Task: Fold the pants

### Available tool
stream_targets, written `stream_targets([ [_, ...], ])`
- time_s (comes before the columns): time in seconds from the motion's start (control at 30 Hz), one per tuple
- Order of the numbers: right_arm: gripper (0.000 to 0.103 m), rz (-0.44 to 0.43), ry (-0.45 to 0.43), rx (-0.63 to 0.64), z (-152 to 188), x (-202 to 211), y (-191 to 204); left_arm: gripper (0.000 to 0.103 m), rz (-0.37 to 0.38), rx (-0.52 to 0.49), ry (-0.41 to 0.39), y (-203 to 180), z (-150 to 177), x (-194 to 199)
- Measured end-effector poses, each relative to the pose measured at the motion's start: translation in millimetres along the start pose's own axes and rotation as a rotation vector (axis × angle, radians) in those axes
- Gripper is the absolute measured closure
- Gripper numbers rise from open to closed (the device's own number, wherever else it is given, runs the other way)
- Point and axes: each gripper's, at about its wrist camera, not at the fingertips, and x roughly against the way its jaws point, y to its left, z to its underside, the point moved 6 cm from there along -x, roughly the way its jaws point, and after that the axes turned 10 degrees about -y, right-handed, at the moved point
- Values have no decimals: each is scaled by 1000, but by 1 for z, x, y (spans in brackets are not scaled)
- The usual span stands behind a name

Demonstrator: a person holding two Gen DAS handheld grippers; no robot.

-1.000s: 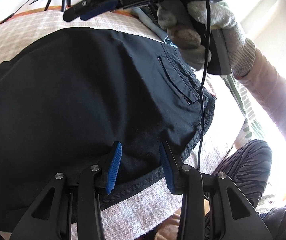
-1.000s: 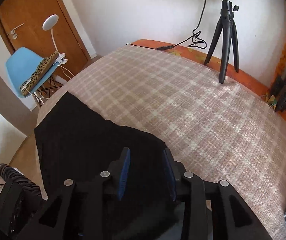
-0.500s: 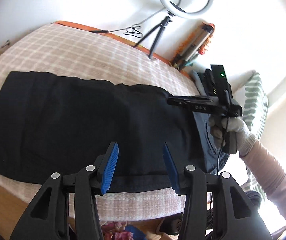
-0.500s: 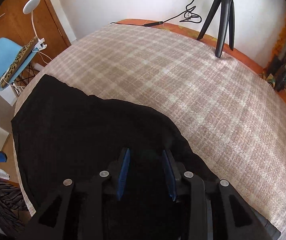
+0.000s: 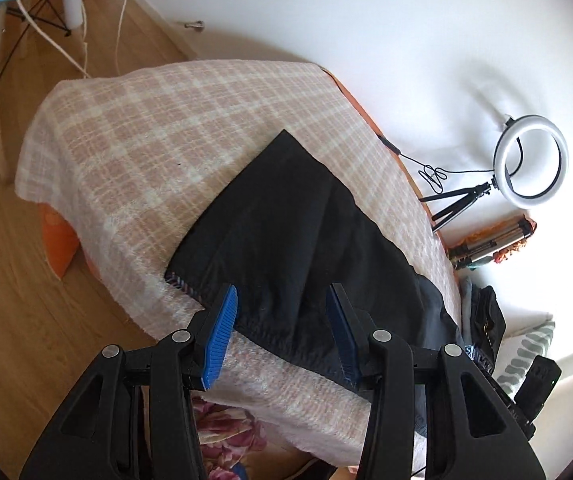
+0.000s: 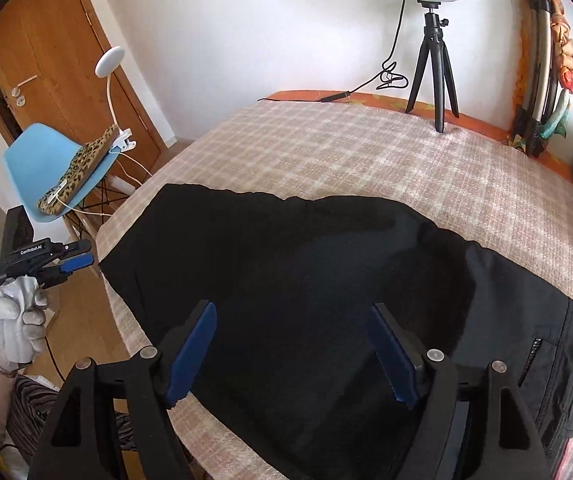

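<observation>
Right now my right gripper [image 6: 292, 350] hangs over the black pants [image 6: 326, 280], and its jaws are opening with nothing pinched between the blue pads [image 6: 192, 350]; they stand wide above the dark cloth in the lower middle of the right wrist view. The pants lie flat across the checked blanket [image 6: 366, 152], stretching from the centre left to the lower right of that frame, where a zipped pocket [image 6: 532, 360] shows near the edge.

My left gripper [image 5: 282, 336] sits partly open, about halfway, and grips nothing. In the left wrist view its pads frame the near hem of the pants [image 5: 298, 240], which run from the frame's centre towards the lower right; I cannot tell whether the tips touch the fabric or hover above it. In the right wrist view the same gripper [image 6: 74, 260] shows at the centre left, off the blanket's edge, in my gloved left hand [image 6: 16, 320].

A ring light [image 5: 530, 160] on a small tripod stands at the right of the left wrist view, and a blue chair [image 6: 52, 172] sits at the upper left of the right wrist view.
</observation>
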Motion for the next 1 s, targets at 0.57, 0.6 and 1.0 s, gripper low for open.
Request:
stream_targets([
  [0.57,23,0,16,-1,18,-13,-6,58,-20,87,17,25,12,-10],
  [0.6,23,-1,12,-5,18,-12,-6,58,-21,94,18,26,12,-10],
  [1.0,23,-5,-2,3,17,-8,-3,58,-13,100,-59,21,3,-19],
])
